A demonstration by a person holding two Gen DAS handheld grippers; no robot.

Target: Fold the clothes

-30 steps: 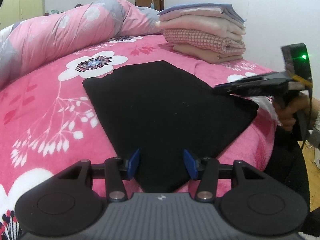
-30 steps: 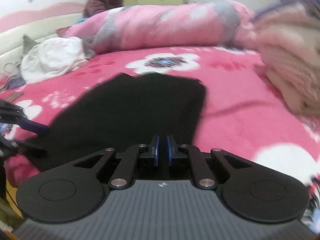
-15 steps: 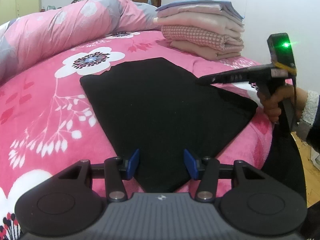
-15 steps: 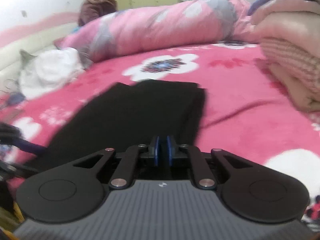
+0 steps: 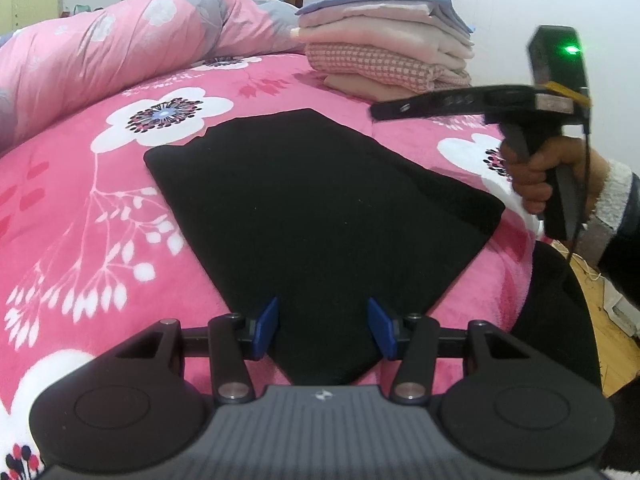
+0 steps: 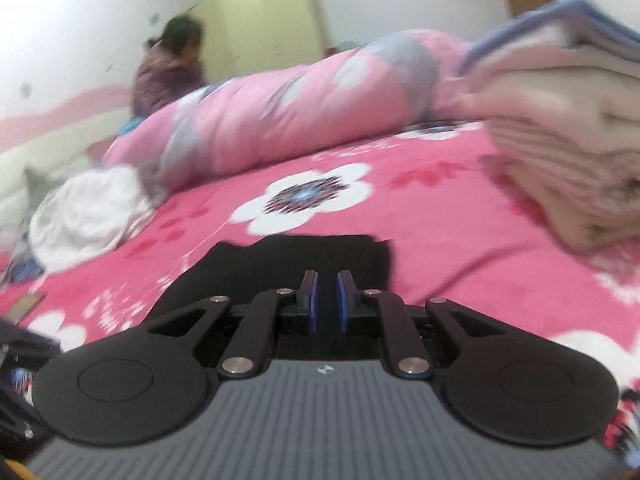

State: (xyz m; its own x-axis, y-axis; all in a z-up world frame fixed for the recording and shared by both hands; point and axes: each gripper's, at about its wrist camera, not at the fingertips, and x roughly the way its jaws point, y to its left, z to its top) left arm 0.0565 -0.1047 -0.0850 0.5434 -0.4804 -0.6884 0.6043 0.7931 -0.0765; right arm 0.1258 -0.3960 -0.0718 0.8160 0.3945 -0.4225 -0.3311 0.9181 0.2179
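Observation:
A black garment (image 5: 320,200) lies folded flat on the pink flowered bedspread (image 5: 80,208); in the right wrist view it appears as a dark patch (image 6: 304,256). My left gripper (image 5: 324,328) is open, its blue pads on either side of the garment's near corner, with nothing clamped. A hand holds my right gripper (image 5: 376,111) in the air above the garment's far right edge. Its blue pads (image 6: 311,300) are close together in the right wrist view, shut with nothing between them (image 6: 326,300).
A stack of folded clothes (image 5: 384,56) stands at the far right of the bed, close to the right gripper. A rolled pink duvet (image 5: 120,48) runs along the back. A white crumpled garment (image 6: 88,216) lies at the left, and a person (image 6: 168,72) sits beyond the bed.
The right gripper has risen and swung towards the far end of the garment, near the folded stack. The left gripper has stayed open at the near corner.

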